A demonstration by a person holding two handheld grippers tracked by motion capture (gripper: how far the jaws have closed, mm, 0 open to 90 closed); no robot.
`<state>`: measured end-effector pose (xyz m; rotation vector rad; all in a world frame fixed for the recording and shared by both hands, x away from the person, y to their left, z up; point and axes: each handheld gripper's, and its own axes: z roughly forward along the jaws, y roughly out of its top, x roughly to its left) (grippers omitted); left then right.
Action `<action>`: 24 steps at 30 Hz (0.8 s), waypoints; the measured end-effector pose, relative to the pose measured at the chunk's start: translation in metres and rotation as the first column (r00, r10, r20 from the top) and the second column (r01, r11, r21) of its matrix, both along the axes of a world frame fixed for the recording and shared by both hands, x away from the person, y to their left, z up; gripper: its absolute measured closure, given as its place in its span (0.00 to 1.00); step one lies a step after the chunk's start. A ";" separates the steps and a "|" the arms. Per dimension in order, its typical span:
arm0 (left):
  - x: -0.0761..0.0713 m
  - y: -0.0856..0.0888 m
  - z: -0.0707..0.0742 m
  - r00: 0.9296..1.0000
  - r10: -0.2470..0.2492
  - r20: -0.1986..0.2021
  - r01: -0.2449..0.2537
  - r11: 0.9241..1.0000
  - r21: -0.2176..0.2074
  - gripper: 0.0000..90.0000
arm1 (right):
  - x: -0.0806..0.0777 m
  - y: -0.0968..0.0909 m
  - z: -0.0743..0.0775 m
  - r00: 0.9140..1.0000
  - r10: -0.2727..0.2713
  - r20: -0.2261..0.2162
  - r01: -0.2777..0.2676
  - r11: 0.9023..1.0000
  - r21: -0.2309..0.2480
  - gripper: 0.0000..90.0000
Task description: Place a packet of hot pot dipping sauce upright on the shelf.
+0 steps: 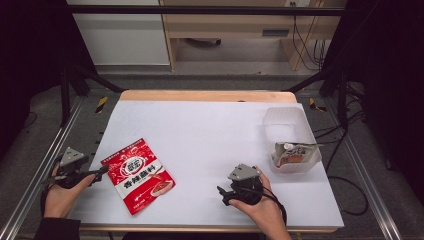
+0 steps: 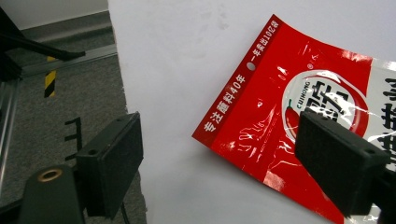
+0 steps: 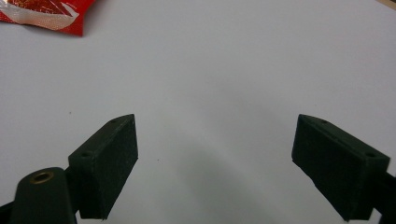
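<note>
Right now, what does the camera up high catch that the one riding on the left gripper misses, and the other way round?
The high view alone takes in the clear plastic tub at the table's right with a pouch lying in it, the right gripper and both of the person's hands. The left gripper view alone brings the red sachet's small punched hole and the fine white print along its edge close enough to make out. Both share the red sachet, the white table, and the left gripper, open beside the sachet's corner.

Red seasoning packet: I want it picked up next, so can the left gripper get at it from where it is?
Probably yes: the left gripper is open right beside the red seasoning packet, nothing between.
</note>
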<state>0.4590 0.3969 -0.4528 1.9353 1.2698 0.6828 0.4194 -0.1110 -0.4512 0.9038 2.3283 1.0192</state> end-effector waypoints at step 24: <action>0.021 -0.010 -0.017 0.992 -0.085 -0.097 0.086 0.996 0.000 0.18 | 0.000 0.007 -0.006 0.999 0.031 -0.026 -0.032 0.999 -0.040 0.17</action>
